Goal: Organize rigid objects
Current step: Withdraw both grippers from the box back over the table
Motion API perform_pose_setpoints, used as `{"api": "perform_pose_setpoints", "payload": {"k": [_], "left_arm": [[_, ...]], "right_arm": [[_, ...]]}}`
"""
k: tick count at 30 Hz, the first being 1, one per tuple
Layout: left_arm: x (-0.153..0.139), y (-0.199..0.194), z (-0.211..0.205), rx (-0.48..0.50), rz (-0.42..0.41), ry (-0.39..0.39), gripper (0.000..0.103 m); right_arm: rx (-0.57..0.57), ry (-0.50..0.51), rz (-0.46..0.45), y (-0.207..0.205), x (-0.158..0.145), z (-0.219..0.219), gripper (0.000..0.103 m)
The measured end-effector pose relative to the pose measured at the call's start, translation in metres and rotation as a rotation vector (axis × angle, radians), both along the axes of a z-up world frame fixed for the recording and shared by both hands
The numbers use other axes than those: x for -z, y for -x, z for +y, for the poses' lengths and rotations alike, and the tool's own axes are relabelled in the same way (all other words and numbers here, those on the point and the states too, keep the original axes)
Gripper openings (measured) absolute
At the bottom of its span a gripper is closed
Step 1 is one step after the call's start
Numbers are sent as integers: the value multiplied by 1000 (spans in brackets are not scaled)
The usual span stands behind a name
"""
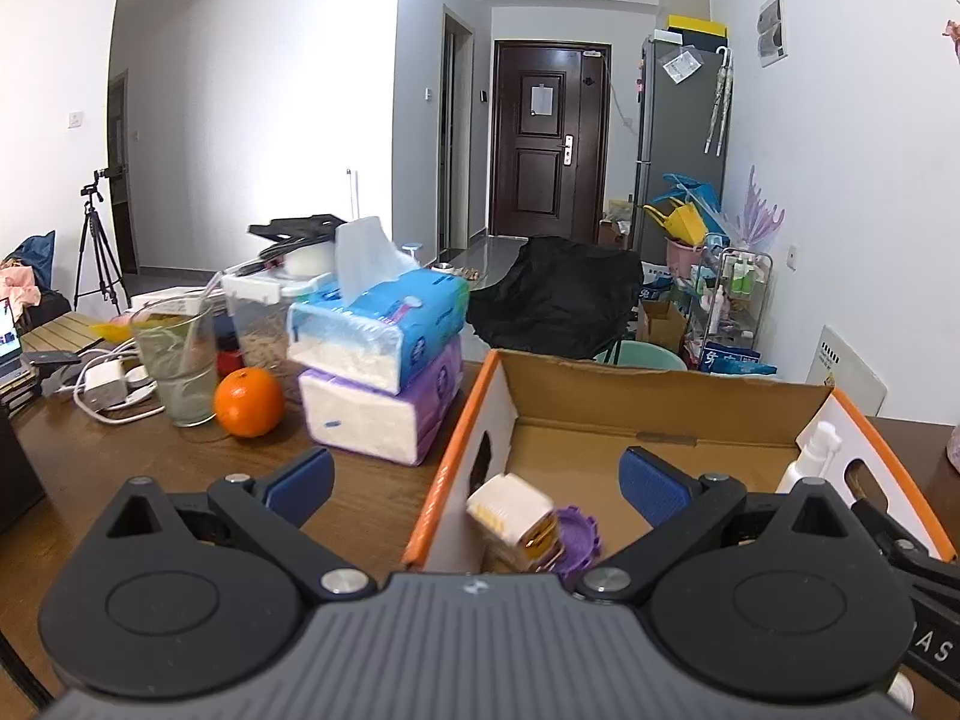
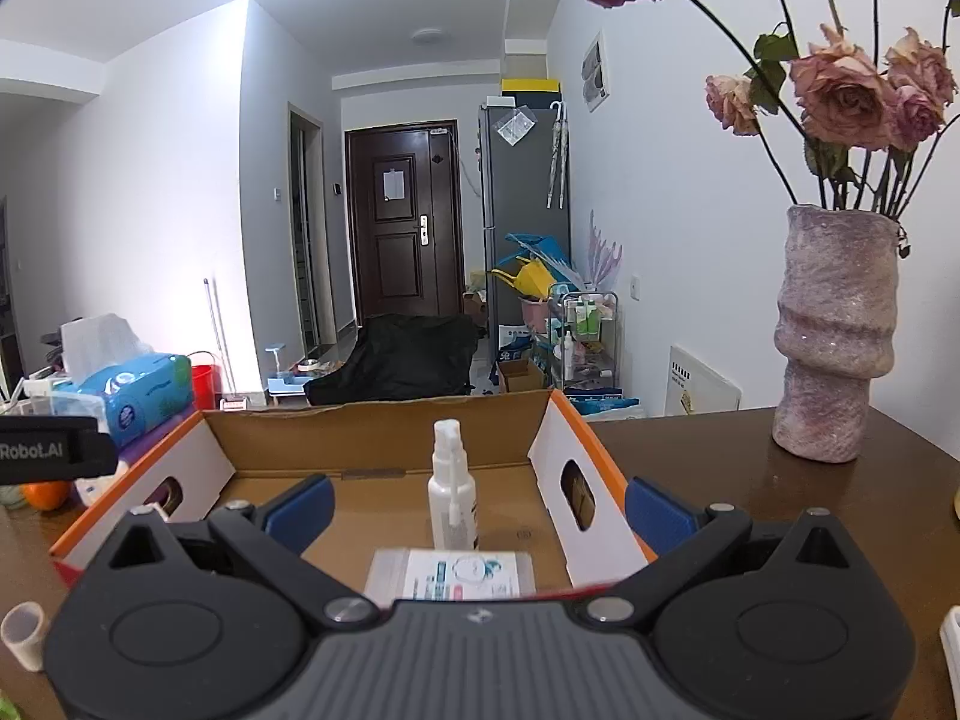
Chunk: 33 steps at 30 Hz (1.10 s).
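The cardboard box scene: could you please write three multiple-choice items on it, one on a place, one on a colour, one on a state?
1. Where does the spray bottle stand?
A. inside the box
B. beside the vase
C. on the tissue packs

2. What colour is the box's top edge?
A. green
B. orange
C. black

3. How is the left gripper?
A. shut on the orange
B. shut on the bottle
C. open, holding nothing

Answers:
1. A: the right wrist view shows the bottle upright on the box floor.
2. B: an orange band runs along the side walls in both views.
3. C: its blue pads stand wide apart above the box, with nothing between them.
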<state>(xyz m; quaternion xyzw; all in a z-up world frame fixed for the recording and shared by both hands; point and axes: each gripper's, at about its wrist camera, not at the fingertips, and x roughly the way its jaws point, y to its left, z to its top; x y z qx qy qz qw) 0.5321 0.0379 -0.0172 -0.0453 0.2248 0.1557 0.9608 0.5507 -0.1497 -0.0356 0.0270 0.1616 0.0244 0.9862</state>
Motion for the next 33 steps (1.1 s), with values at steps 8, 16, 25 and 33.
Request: {"api": "perform_pose_setpoints", "payload": {"k": [8,16,25,33], "left_arm": [[1,38,12,-29,0,-1,103],[3,73,20,-36,5,-13,103],[14,112,27,-18,27,-29,103],[27,143,41,-11,67,-19,103]], "right_arm": [[9,2,0,35,0,0,103],[13,3,-10,77,0,2,103],[31,7,-23,116,-1,-5,103],[39,23,-19,144,4,-10,103]]}}
